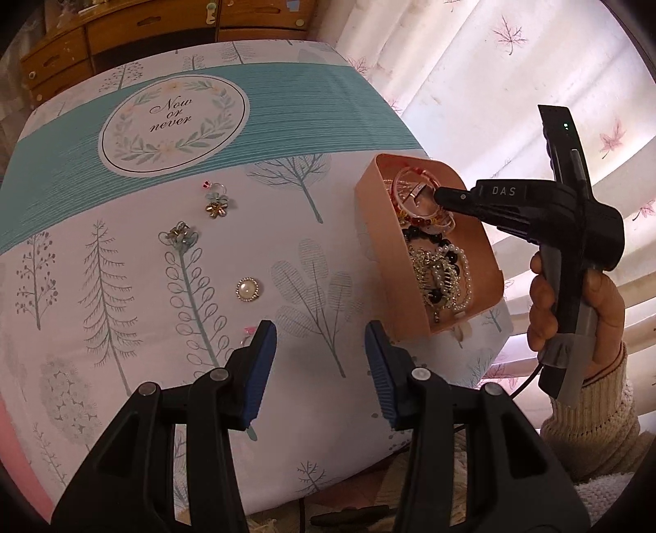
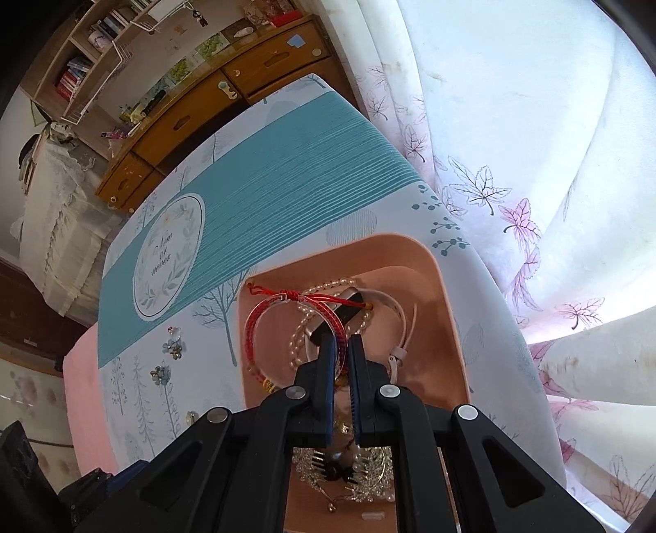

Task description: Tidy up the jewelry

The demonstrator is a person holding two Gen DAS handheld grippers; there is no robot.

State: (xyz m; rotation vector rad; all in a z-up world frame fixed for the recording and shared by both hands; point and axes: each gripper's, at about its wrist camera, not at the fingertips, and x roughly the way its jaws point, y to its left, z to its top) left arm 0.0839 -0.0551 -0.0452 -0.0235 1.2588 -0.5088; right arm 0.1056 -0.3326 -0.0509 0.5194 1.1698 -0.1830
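Observation:
A peach box [image 1: 371,229] [image 2: 410,242] stands at the table's right edge, holding several beaded, pearl and gold pieces. My right gripper [image 2: 341,342] [image 1: 442,196] reaches down into it, shut on a red bracelet [image 2: 255,324] [image 1: 397,186] whose ring passes between the pads. On the cloth to the left lie two flower earrings [image 1: 215,203] [image 1: 180,238], a pearl brooch [image 1: 247,289] and a small pink piece [image 1: 247,333]. My left gripper [image 1: 320,334] hangs open above the cloth near the box's front corner, with nothing between its blue pads.
The tree-printed tablecloth [image 1: 123,246] has a teal band across the back. Wooden drawers [image 1: 123,33] stand behind the table and a leaf-print curtain [image 1: 492,61] hangs close on the right. A person's hand [image 1: 545,303] in a knitted sleeve holds the right gripper.

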